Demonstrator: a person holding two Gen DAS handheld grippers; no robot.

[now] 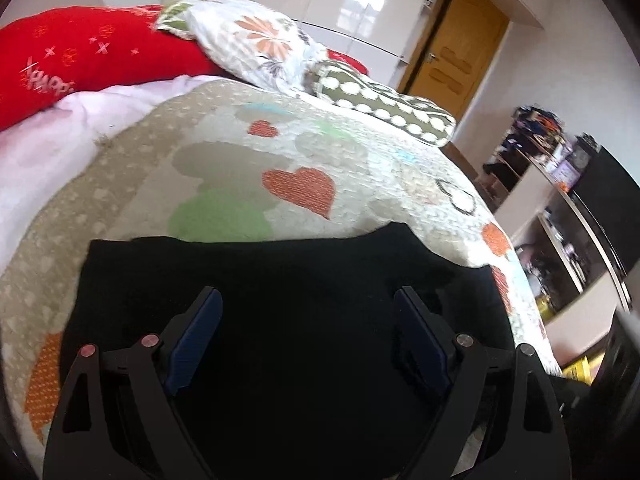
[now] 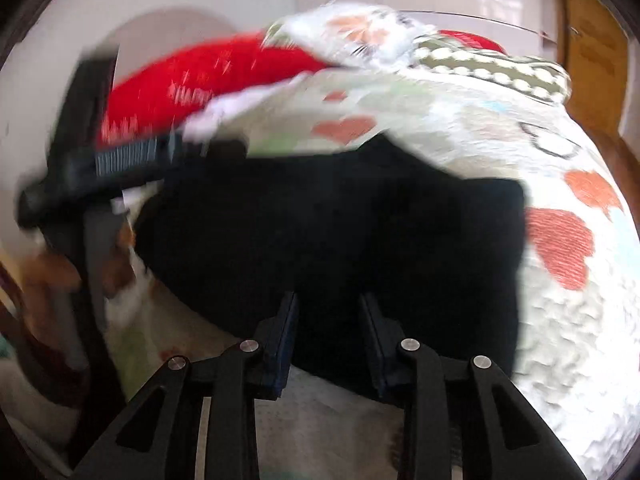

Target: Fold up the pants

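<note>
Nearest the cameras, the left gripper (image 1: 308, 320) stands wide and empty, the right gripper (image 2: 329, 322) narrowly parted, gripping nothing, over limp, light black pants (image 1: 280, 280) on the bed (image 1: 240, 160), best pinched at an edge.

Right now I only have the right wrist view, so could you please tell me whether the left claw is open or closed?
Observer: Open. The left claw has its fingers spread wide over the black pants and is pinching nothing.
Operator: Thank you. What stands past the right side of the bed?
Observer: Shelves crowded with small things, and a wooden door further back.
</note>
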